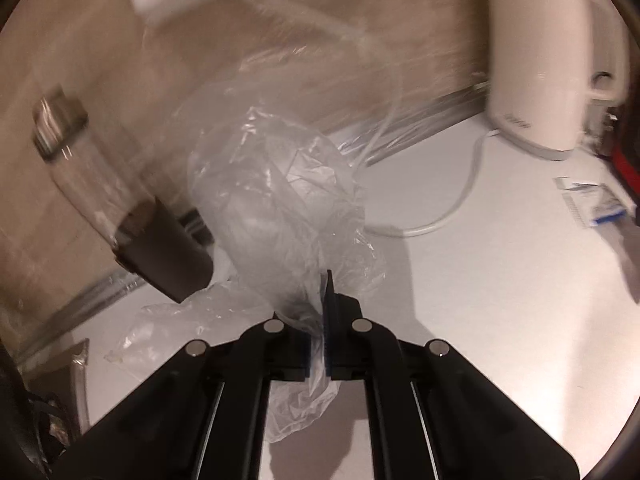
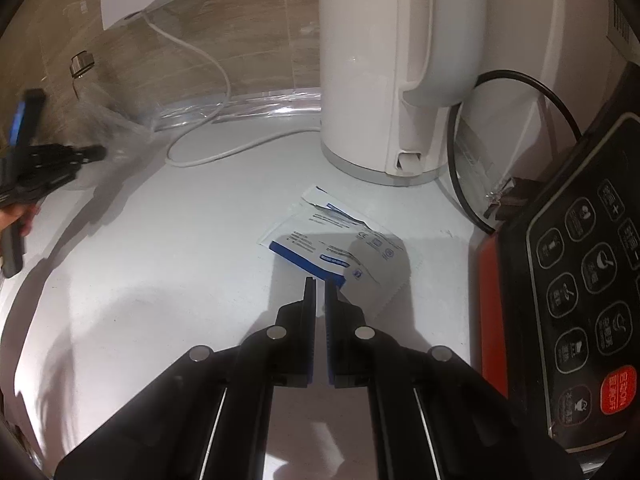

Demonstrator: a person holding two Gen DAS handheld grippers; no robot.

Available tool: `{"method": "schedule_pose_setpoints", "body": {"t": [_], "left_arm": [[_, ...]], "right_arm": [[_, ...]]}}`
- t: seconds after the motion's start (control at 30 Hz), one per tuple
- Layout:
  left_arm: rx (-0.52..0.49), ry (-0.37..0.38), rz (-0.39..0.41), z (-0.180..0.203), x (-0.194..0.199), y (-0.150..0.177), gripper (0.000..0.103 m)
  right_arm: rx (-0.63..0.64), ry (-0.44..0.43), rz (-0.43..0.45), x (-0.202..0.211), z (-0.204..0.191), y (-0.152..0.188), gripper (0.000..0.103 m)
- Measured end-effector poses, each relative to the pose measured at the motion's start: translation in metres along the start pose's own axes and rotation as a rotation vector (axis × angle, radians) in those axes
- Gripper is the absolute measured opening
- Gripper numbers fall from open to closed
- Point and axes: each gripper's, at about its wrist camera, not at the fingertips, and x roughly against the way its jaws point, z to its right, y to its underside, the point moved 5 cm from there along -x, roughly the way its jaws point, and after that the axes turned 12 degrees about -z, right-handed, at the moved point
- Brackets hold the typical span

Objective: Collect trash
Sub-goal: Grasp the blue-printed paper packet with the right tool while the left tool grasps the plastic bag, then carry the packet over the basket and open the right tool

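Note:
A crumpled clear plastic bag [image 1: 272, 200] rises from the white counter [image 1: 500, 300], and my left gripper [image 1: 316, 304] is shut on its lower end, with film bunched between the blue pads and hanging below them. A torn blue-and-white sachet wrapper [image 2: 332, 240] lies flat on the counter [image 2: 160, 280]. My right gripper [image 2: 318, 286] is shut at that wrapper's near edge, and nothing shows between its pads. The same wrapper [image 1: 592, 200] appears at the far right of the left wrist view. A person's hand [image 2: 16, 216] shows at the left edge.
A white kettle [image 2: 384, 60] stands at the back with a white cable [image 2: 224, 148] looped on the counter. A black appliance with a button panel [image 2: 580, 280] and a black cord [image 2: 456, 160] fills the right side. A glass jar with a metal lid [image 1: 80, 160] stands left of the bag.

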Motion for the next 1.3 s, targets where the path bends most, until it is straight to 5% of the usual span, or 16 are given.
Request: {"method": "schedule_pose_setpoints", "body": {"t": [0.23,0.37,0.5,0.6,0.8,0.93,1.17,1.3], "left_arm": [[-0.053,0.091,0.075,0.041,0.076,0.022,0.004],[-0.07,0.163,0.085,0.056,0.103,0.046,0.004],[-0.09,0.195,0.089,0.072,0.11,0.049,0.004],[-0.091,0.206,0.082,0.073,0.112,0.052,0.004],[-0.092,0.209,0.067,0.08,0.11,0.048,0.004],[-0.109,0.228,0.069,0.087,0.109,0.047,0.004],[-0.149,0.268,0.075,0.103,0.117,0.046,0.004],[-0.156,0.278,0.086,0.11,0.127,0.045,0.004]], "right_arm": [[0.015,0.028,-0.007,0.005,0.005,0.006,0.012],[0.064,0.043,-0.014,0.003,0.007,0.002,0.046],[0.155,0.067,-0.049,-0.009,0.002,-0.009,0.069],[0.224,0.125,-0.084,-0.023,-0.001,-0.018,0.075],[0.237,0.095,-0.136,-0.048,0.002,-0.033,0.076],[0.228,0.055,-0.141,-0.053,0.001,-0.038,0.069],[0.24,0.062,-0.157,-0.054,-0.014,-0.041,0.018],[0.266,0.144,-0.154,-0.049,-0.024,-0.038,0.008]]}}
